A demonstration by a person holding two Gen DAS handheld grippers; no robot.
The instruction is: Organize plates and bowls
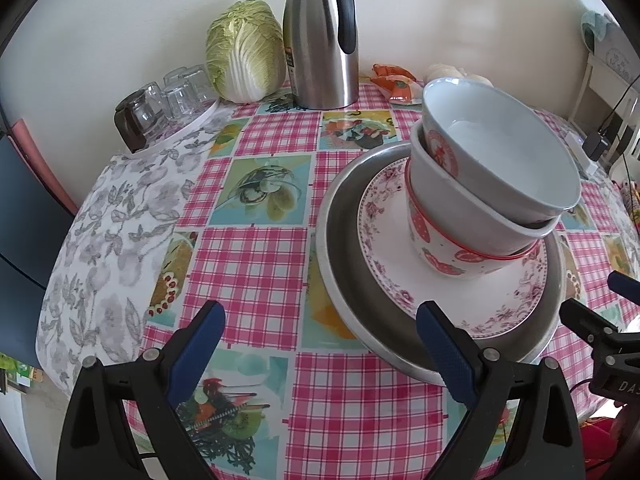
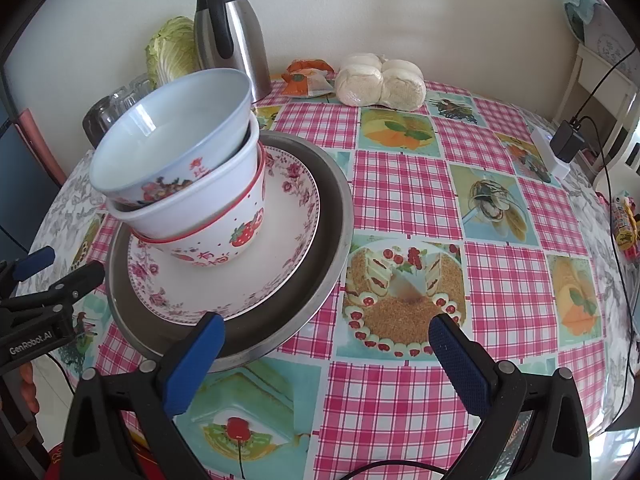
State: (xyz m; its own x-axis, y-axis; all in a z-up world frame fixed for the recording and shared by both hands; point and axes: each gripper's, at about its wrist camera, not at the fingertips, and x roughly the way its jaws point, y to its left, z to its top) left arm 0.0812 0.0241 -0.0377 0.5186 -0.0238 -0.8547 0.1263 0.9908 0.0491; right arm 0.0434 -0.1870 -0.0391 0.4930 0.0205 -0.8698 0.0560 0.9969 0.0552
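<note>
1. The bench (image 1: 256, 264) is round and covered in a glossy oilcloth of pink-and-white gingham squares alternating with printed food pictures; a grey leaf-patterned cloth (image 1: 116, 216) shows at its edge.
2. A wide, shallow metal basin (image 2: 332, 240) with a dull brushed finish and rolled rim sits on the bench. Inside it lies a glazed white plate (image 2: 296, 216) with a scalloped band of pink roses.
3. On the plate stands a nested stack of three bowls: the lowest, a strawberry bowl (image 2: 244, 236), is white with a red rim and red berries; a plain white bowl (image 2: 192, 216) sits in it; the top bowl (image 2: 176, 136), smooth pale blue-white inside with a painted motif outside, sits tilted.
4. The left hand-held gripper (image 1: 320, 340) has its black fingers with ribbed blue pads spread wide, pinching nothing; one finger overlaps the basin's near rim in view, though contact cannot be judged.
5. The right hand-held gripper (image 2: 326, 350) is likewise spread and empty, one pad at the basin's front edge.
6. At the back by the wall: a brushed steel carafe (image 1: 320, 48) with black handle, a crinkly napa cabbage (image 1: 244, 52), clear upturned glasses (image 1: 172, 96), and wrapped round buns (image 2: 380, 84).
</note>
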